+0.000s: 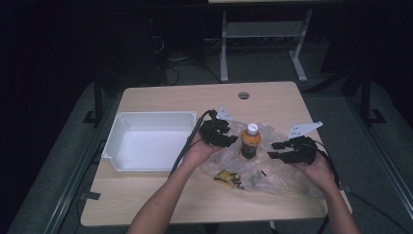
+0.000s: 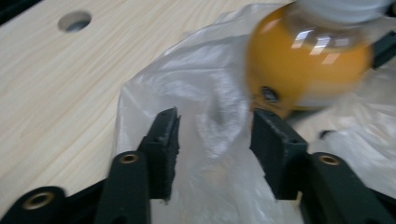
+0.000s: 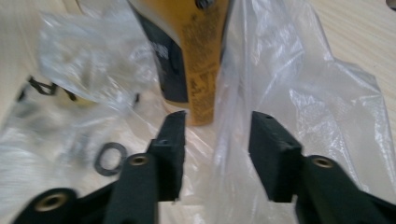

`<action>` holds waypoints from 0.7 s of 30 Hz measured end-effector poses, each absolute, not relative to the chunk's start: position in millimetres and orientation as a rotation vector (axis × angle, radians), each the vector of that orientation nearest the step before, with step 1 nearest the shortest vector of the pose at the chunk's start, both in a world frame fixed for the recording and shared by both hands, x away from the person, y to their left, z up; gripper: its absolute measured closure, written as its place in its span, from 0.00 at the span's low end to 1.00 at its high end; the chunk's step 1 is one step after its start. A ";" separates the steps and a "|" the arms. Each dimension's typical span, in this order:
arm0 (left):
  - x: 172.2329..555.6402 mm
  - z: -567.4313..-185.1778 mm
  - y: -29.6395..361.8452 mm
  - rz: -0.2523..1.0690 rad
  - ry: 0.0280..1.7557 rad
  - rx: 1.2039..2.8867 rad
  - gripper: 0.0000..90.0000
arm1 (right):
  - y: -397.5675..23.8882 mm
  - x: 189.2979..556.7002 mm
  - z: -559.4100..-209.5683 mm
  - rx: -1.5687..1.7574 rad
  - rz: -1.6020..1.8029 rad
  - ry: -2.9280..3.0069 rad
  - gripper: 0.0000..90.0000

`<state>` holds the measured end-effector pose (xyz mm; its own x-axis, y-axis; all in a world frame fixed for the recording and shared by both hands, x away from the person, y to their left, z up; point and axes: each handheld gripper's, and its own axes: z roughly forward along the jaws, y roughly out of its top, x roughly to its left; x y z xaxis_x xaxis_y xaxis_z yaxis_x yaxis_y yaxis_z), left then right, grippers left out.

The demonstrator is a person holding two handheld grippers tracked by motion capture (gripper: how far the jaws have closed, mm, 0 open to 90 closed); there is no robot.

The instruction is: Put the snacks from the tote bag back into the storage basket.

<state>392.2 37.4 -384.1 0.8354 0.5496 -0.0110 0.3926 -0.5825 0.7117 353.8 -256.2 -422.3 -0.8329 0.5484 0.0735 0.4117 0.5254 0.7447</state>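
Note:
An orange drink bottle [image 1: 250, 141] with a white cap and a dark label stands upright on a crumpled clear plastic bag [image 1: 277, 178] at the middle of the table. My left gripper [image 1: 233, 140] sits just left of the bottle, pointing at it. In the left gripper view its jaws [image 2: 215, 130] stand apart with loose bag film [image 2: 196, 93] between them and the bottle [image 2: 303, 70] just beyond. My right gripper [image 1: 272, 150] is to the bottle's right. Its jaws [image 3: 217, 135] are apart too, a fold of the bag [image 3: 299, 84] between them, the bottle's base [image 3: 196, 51] ahead.
A white tray [image 1: 113, 139] with nothing in it lies at the left of the wooden table [image 1: 160, 102]. A round cable hole [image 1: 244, 95] is near the far edge. Black and yellow print [image 1: 229, 179] shows on the bag's near side.

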 end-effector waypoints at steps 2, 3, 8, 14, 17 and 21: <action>392.7 -388.4 33.6 0.280 0.687 2.266 0.66 | -255.8 356.8 -425.7 0.833 1.169 2.602 0.73; 392.5 -390.0 31.5 0.295 0.692 2.267 0.71 | -256.3 358.5 -427.5 0.835 1.152 2.602 0.76; 394.6 -400.4 22.0 0.305 0.725 2.283 0.98 | -262.2 366.9 -437.6 0.870 1.098 2.638 0.96; 394.7 -417.4 15.2 0.296 0.772 2.288 0.99 | -269.9 368.5 -449.6 0.924 1.089 2.666 1.00; 395.6 -423.4 14.5 0.300 0.775 2.302 0.99 | -272.8 369.9 -452.8 0.964 1.089 2.671 1.00; 396.3 -432.4 14.0 0.306 0.786 2.319 0.99 | -274.2 369.8 -454.8 0.971 1.080 2.666 1.00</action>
